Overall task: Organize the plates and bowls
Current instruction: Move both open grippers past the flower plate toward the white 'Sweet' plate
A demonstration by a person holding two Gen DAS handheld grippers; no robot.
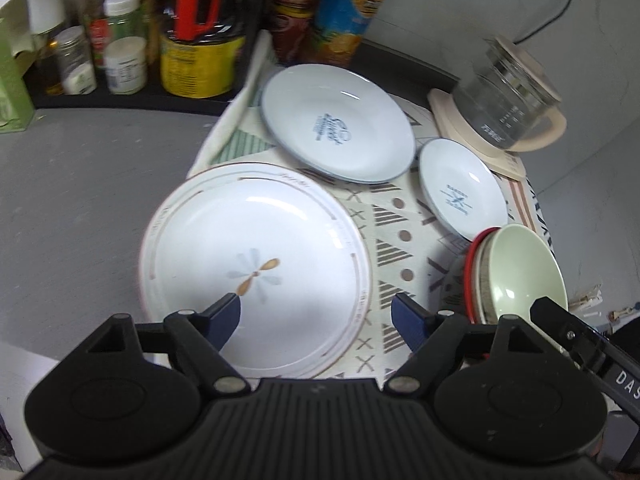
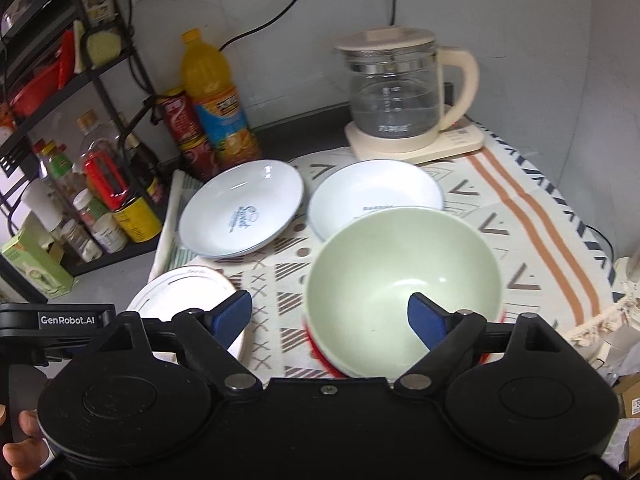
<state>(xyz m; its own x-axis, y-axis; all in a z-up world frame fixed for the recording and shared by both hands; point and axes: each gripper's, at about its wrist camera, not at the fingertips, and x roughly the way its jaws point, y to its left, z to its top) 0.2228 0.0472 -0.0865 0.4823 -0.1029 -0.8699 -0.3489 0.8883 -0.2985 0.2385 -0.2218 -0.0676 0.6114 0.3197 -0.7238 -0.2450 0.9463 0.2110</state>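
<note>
The left tool (image 1: pixel 316 316) is held wide open and empty over the near edge of the flower plate (image 1: pixel 256 272). The right tool (image 2: pixel 330 316) is likewise spread wide, nothing gripped, one finger over the green bowl (image 2: pixel 404 292), which is nested in a stack. Two blue-rimmed plates (image 1: pixel 336 120) (image 1: pixel 462 194) are laid beyond on the cloth (image 1: pixel 392 240), near the kettle (image 2: pixel 396 92).

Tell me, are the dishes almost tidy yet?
Partly. The bowls already sit nested, green one on top. Nothing is in hand: the left claw hangs open over the flower plate, and the right claw is open at the bowls' rim. Still left: the big blue plate and the small one lie apart on the cloth.
</note>
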